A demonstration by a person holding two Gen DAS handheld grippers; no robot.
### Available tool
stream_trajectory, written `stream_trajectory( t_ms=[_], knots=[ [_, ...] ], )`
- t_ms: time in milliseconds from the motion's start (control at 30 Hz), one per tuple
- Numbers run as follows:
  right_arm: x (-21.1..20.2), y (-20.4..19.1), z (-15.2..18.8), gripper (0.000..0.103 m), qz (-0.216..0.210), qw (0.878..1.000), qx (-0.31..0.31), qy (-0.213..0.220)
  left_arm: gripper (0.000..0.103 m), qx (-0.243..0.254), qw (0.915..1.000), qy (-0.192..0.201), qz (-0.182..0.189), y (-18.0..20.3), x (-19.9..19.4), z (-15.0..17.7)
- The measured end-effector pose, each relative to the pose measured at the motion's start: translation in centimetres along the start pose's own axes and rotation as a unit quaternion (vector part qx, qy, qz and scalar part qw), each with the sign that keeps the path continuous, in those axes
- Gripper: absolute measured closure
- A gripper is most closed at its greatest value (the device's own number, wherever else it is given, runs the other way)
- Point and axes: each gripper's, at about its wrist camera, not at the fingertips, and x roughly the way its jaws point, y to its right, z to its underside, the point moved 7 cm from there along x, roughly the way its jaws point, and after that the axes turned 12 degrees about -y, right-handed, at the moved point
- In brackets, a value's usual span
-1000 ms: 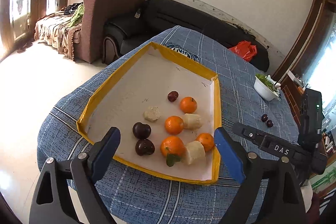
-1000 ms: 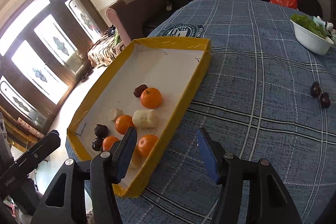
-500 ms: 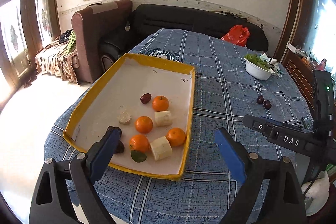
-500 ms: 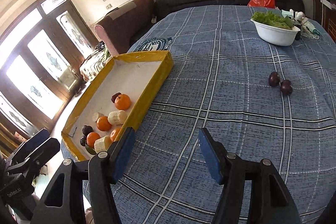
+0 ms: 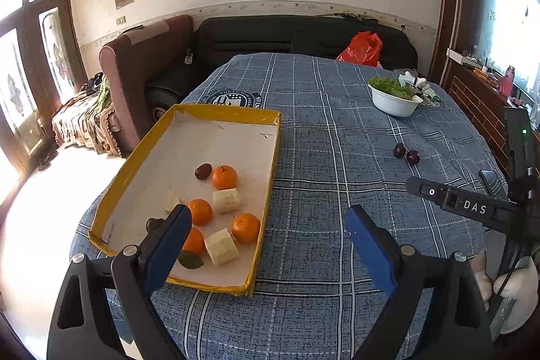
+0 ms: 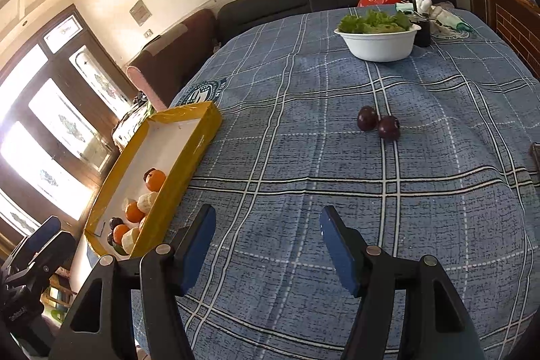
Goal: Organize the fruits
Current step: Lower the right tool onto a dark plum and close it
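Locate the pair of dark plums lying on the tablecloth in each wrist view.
Left wrist: the plums lie right of centre, beyond the right fingertip.
Right wrist: the plums lie just above centre, ahead of the open jaws.
Shared landmark: the white bowl of greens, farther back on the cloth.

Bright daylit room. Blown-out glare through the glazed doors (image 6: 50,140) at left and the window (image 5: 513,32) at right. Washed-out floor (image 5: 44,218). Strong fisheye bending and dark vignette at edges. Sharp centre, soft shadows on the checked tablecloth (image 6: 337,191).
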Motion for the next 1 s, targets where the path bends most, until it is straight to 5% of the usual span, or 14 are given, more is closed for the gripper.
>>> stream_trajectory(
  t_ms=[567,1000],
  knots=[
    [-0.2,6.2,-0.2,0.033,0.015,0.998,0.054,0.003,0.011,0.043,0.9934,0.078,-0.072,3.2,-3.4,-1.8],
    [0.7,8.5,-0.9,0.032,0.026,0.997,0.072,0.002,0.010,0.061,0.9938,0.060,-0.072,4.6,-0.7,-2.3]
  ],
)
